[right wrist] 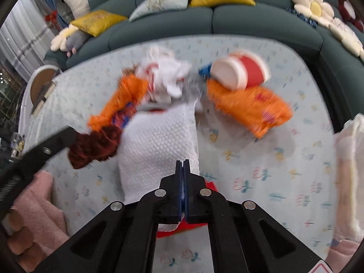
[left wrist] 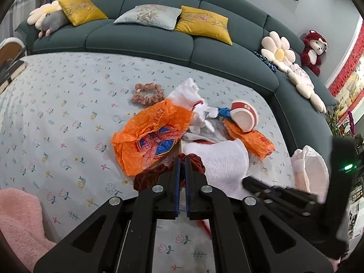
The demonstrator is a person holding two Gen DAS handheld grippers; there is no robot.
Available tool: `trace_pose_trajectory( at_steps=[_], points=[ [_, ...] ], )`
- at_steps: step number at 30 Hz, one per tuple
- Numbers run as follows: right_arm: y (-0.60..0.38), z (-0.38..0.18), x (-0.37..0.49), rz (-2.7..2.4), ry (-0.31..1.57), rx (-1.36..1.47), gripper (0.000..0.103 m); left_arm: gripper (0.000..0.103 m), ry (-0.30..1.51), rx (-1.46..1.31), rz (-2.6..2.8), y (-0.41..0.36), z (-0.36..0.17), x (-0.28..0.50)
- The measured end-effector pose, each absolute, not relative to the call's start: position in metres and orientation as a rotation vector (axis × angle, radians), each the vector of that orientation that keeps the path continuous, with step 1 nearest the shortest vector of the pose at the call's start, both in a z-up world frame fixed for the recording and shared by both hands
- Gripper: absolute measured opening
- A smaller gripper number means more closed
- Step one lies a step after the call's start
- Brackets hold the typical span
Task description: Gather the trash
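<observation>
A pile of trash lies on the flowered cloth (left wrist: 56,104): an orange plastic bag (left wrist: 150,134), crumpled white tissues (left wrist: 193,100), a red-and-white paper cup (left wrist: 244,116) on its side, and an orange wrapper (left wrist: 257,141). My left gripper (left wrist: 182,161) is shut on a dark red scrunchie (left wrist: 195,161), which also shows in the right wrist view (right wrist: 95,145). My right gripper (right wrist: 183,162) is shut on a white textured paper towel (right wrist: 157,141), also seen in the left wrist view (left wrist: 223,161). The right wrist view is blurred.
A pink-brown scrunchie (left wrist: 147,94) lies behind the pile. A white bag (left wrist: 311,170) stands at the right. A pink towel (left wrist: 18,216) lies at the near left. A teal sofa (left wrist: 145,38) with cushions curves round the far side.
</observation>
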State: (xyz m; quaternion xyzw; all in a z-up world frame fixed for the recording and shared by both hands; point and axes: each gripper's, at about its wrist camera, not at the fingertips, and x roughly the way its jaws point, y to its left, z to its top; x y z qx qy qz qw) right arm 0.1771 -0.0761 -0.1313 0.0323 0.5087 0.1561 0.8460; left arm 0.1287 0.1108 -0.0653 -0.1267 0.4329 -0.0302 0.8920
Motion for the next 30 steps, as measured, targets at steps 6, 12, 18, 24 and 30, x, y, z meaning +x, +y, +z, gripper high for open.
trace_pose_trajectory(
  at_steps=[6, 12, 18, 24, 30],
  points=[
    [-0.117, -0.075, 0.167, 0.308, 0.955, 0.111, 0.001, 0.003, 0.856, -0.248, -0.092, 0.091, -0.036, 0.123],
    [-0.159, -0.031, 0.157, 0.266, 0.859, 0.132, 0.001, 0.003, 0.812, -0.215, -0.138, 0.053, -0.005, 0.122],
    [-0.202, -0.004, 0.151, 0.208, 0.802, 0.139, 0.001, 0.003, 0.802, -0.196, -0.191, 0.015, 0.012, 0.125],
    [-0.262, 0.010, 0.146, 0.114, 0.766, 0.164, 0.001, 0.003, 0.797, -0.179, -0.271, -0.035, 0.025, 0.134],
    [-0.315, 0.013, 0.140, 0.026, 0.756, 0.184, 0.001, 0.003, 0.806, -0.150, -0.351, -0.088, 0.028, 0.141]
  ],
)
